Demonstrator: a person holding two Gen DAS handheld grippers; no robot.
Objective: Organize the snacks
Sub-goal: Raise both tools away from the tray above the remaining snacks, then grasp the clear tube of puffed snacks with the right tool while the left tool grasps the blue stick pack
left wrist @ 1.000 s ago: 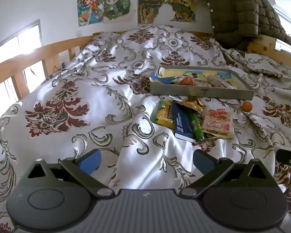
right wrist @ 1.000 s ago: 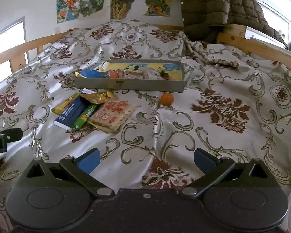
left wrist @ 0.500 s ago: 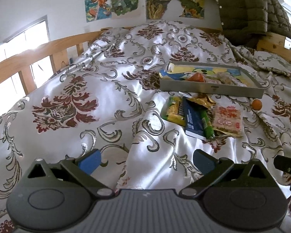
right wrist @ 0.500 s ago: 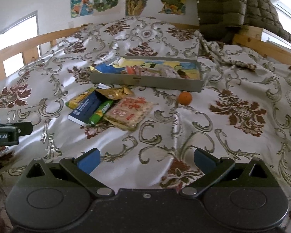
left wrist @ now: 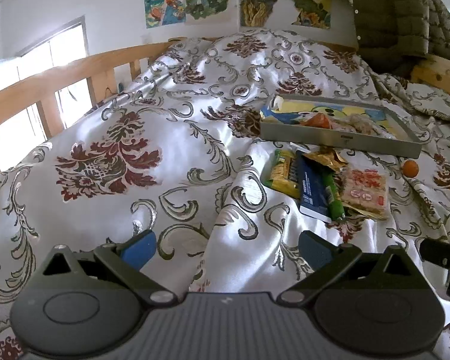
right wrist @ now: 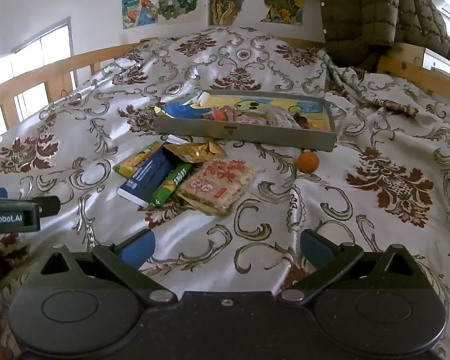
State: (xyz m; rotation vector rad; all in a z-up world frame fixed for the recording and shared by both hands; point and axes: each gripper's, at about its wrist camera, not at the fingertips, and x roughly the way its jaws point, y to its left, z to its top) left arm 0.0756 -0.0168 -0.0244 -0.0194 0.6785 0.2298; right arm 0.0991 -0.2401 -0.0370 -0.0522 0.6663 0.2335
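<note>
A grey tray (right wrist: 243, 133) with several snacks inside lies on the bed; it also shows in the left wrist view (left wrist: 339, 141). In front of it lies a loose pile: a yellow packet (right wrist: 135, 160), a blue box (right wrist: 147, 178), a green bar (right wrist: 172, 187), a gold wrapper (right wrist: 195, 151) and a clear rice-cracker pack (right wrist: 219, 184). A small orange (right wrist: 308, 162) sits to the right of the pile. My right gripper (right wrist: 226, 247) is open and empty, short of the pile. My left gripper (left wrist: 226, 249) is open and empty, left of and short of the pile (left wrist: 318, 186).
The bed is covered with a shiny floral quilt (right wrist: 390, 180). A wooden rail (left wrist: 60, 81) runs along the left side. A green padded jacket (right wrist: 360, 9) hangs at the far right end. The left gripper's side shows at the right wrist view's left edge (right wrist: 15, 213).
Both grippers have moved forward toward the snack pile and tray, which now look larger and nearer. Both stay open and empty.
</note>
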